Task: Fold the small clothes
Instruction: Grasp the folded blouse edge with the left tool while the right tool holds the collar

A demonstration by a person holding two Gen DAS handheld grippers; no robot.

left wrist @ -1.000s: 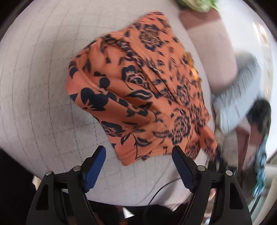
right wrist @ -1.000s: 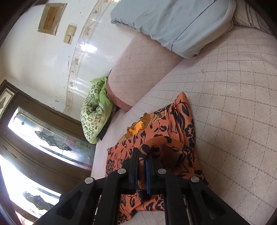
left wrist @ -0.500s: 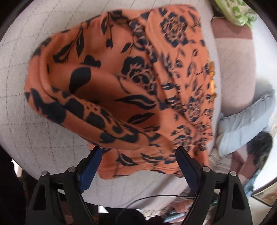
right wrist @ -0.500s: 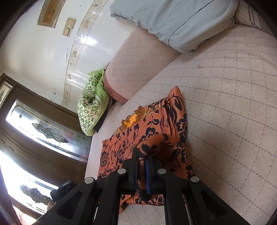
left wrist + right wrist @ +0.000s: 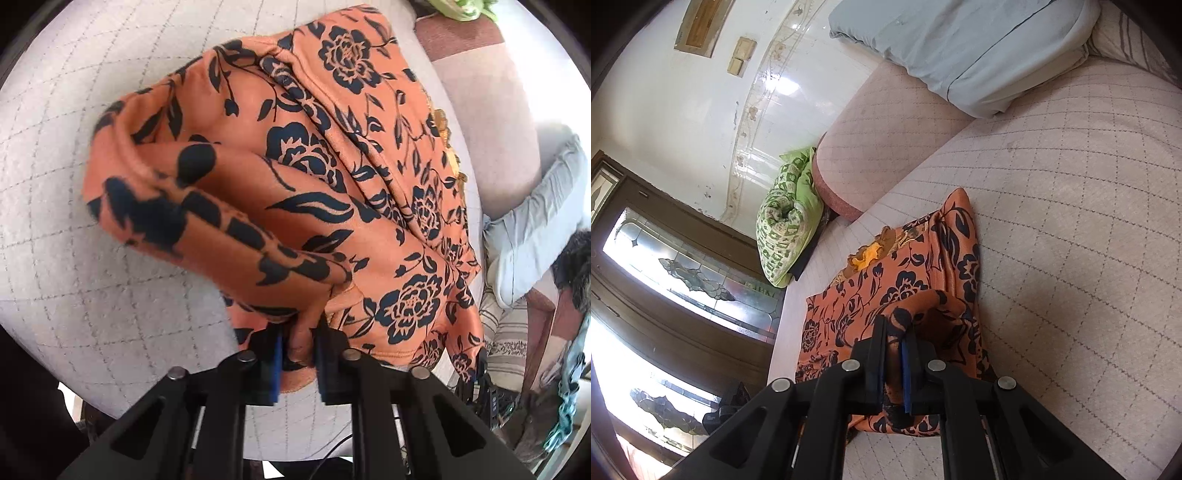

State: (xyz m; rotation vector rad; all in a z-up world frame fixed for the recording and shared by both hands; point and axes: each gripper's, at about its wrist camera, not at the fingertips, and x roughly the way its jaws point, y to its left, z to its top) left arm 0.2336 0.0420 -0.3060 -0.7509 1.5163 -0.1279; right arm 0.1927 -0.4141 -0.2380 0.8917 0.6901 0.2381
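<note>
An orange garment with dark blue flowers (image 5: 332, 177) lies on the quilted sofa seat (image 5: 74, 295). My left gripper (image 5: 299, 343) is shut on a near edge fold of it, cloth bunched between the blue pads. The garment also shows in the right wrist view (image 5: 905, 288), partly folded, with a yellow patch at its far end. My right gripper (image 5: 894, 354) is shut on a raised fold at the near side of the garment.
A sofa armrest (image 5: 879, 147) rises beyond the garment, with a green patterned cushion (image 5: 783, 221) behind it. A light blue pillow (image 5: 960, 48) lies at the back of the seat. A wood-framed glass door (image 5: 665, 280) stands to the left.
My left gripper was open beside the garment's edge; it has closed on the near fold. The right gripper keeps its grip and has barely moved.
</note>
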